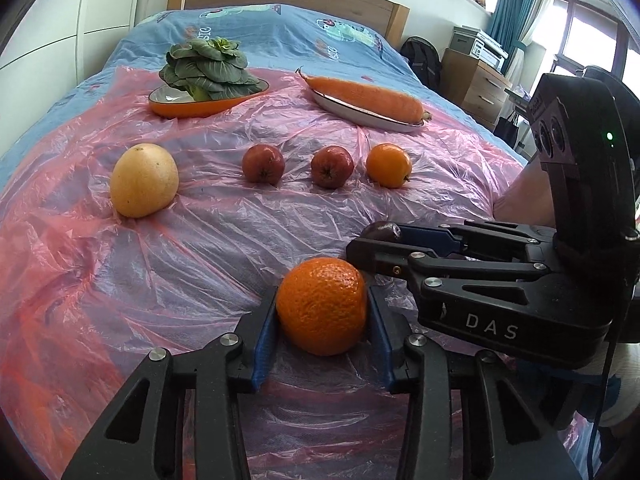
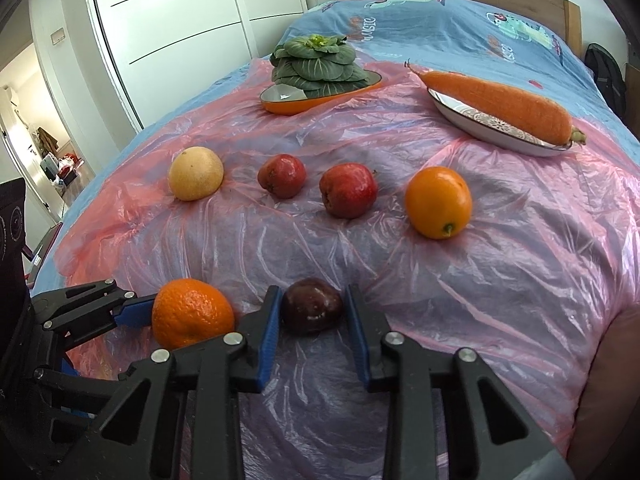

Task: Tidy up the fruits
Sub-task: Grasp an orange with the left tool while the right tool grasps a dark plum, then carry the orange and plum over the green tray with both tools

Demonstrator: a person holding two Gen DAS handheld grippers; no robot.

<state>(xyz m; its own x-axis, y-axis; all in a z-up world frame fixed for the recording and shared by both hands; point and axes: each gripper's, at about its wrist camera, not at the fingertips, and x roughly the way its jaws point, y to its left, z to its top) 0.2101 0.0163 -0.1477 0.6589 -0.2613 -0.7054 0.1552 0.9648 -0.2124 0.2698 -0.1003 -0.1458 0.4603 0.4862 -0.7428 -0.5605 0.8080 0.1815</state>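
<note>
My left gripper (image 1: 322,312) is shut on a bumpy orange (image 1: 322,306), which rests on the pink plastic sheet (image 1: 224,236); it also shows in the right wrist view (image 2: 192,314). My right gripper (image 2: 312,312) is shut on a dark plum (image 2: 312,306), just right of the orange. In a row farther back lie a yellow grapefruit (image 1: 144,180), two red apples (image 1: 263,163) (image 1: 332,167) and a smooth orange (image 1: 389,165).
At the back, a bok choy (image 1: 210,66) sits in an orange dish (image 1: 192,106) and a big carrot (image 1: 368,94) lies on a white oval plate (image 1: 360,114). The bed's blue cover (image 1: 280,28) lies beyond, a wooden dresser (image 1: 472,80) to the right.
</note>
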